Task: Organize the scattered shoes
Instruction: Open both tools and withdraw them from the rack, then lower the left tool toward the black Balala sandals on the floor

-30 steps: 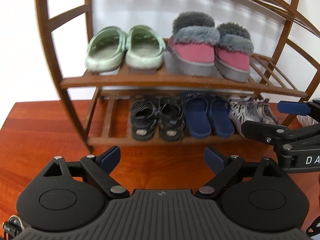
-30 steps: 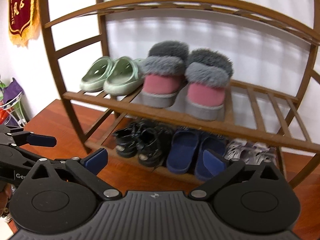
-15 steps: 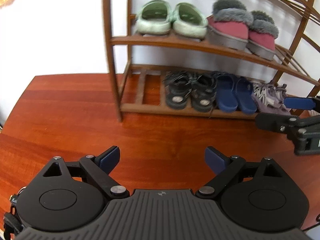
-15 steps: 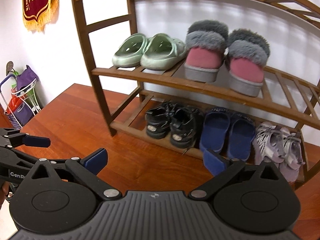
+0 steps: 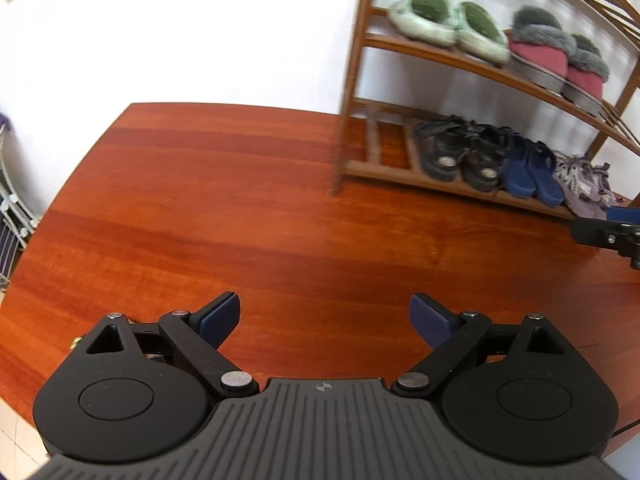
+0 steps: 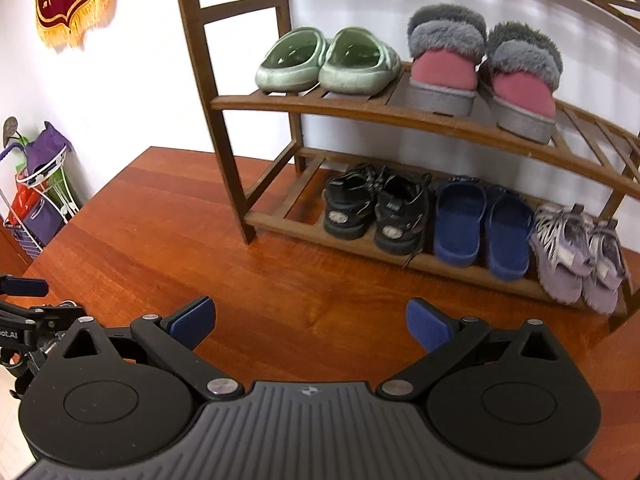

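Hovering over bare floor at lower frame, the left gripper (image 5: 325, 318) and right gripper (image 6: 308, 322) gape wide, holding nothing. Paired shoes fill the wooden shoe rack (image 6: 400, 118) at upper right, heels outward, seemingly for easy retrieval.

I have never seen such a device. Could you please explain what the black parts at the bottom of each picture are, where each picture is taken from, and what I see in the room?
The black parts are hand-held grippers; a person carries one in each hand. Each gripper has a camera looking forward along its two blue-tipped fingers.

One picture comes from the left gripper, the other from the right gripper. Both are open and hold nothing.

Ahead stands a wooden shoe rack on a reddish wooden floor. Its upper shelf carries green clogs and pink furry slippers. The lower shelf carries black sandals, blue slippers and grey sneakers. No shoes lie on the floor in view.
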{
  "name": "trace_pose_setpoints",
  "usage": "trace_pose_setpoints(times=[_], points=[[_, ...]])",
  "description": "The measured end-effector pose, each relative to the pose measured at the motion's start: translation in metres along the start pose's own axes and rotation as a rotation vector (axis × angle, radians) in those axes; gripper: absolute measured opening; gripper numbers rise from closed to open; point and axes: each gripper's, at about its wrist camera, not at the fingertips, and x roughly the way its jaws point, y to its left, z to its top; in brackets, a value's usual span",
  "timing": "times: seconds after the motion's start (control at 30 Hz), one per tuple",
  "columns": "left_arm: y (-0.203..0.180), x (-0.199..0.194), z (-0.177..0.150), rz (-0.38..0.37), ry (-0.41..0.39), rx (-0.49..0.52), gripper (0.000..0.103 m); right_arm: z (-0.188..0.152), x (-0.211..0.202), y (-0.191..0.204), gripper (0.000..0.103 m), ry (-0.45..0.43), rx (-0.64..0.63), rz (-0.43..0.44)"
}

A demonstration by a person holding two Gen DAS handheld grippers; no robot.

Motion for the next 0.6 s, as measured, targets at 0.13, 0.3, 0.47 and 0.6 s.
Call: trace_pose_setpoints(times=[0.13,0.3,0.47,0.6], points=[[0.033,-0.008,-0.011,0.033,-0.007,0.019,0.093,-0.007,0.003,0.022,0.102,0.008,0.007,-0.009],[0.078,-0.015,-0.022,0.058,0.015,0.026,0.093,-0.014,0.006,0.051,0.102,0.015,0.036,-0.016],[0.117,-0.022,-0.032,0.054,0.032,0.028,0.093,-0.023,0.011,0.084,0.102,0.025,0.054,-0.031],[0.140,-0.021,-0.042,0.074,0.046,0.039,0.093,-0.030,0.016,0.108,0.102,0.037,0.062,-0.039]])
